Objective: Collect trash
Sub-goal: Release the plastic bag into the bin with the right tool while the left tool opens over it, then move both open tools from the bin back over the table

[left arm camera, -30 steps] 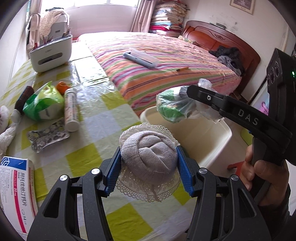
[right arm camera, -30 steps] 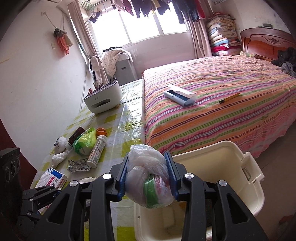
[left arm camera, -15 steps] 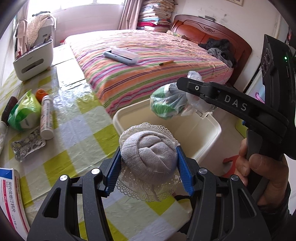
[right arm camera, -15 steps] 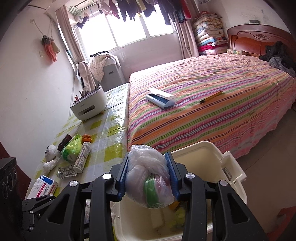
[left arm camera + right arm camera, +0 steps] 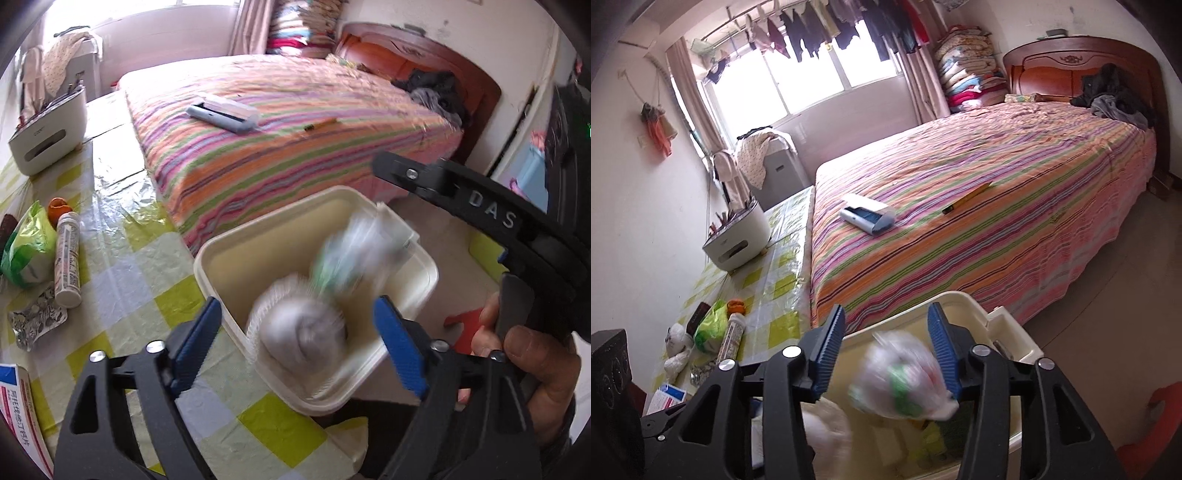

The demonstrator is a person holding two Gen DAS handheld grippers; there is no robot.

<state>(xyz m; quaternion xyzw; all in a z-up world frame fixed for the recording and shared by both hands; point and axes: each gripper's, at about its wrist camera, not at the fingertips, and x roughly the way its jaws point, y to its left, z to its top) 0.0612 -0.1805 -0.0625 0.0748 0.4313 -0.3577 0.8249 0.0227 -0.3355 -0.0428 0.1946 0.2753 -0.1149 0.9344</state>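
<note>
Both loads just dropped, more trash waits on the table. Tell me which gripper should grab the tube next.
Left, probably. The left gripper is open beside the checked table, with the tube in its view. The right gripper, also open, hangs over the bin, farther from the table.

both of my grippers have let go at once: the left gripper (image 5: 297,338), which was clamped on the grey lace-edged cloth ball (image 5: 301,338) a second ago, now has its jaws spread wide and the ball is a blur between them, over the cream bin (image 5: 236,258). the right gripper (image 5: 886,349) has opened too, and its plastic bag of trash (image 5: 903,380) is smeared with motion above the bin's inside. the bin now fills far more of both views than before, and the checked table (image 5: 122,280) has slid off to the left.
</note>
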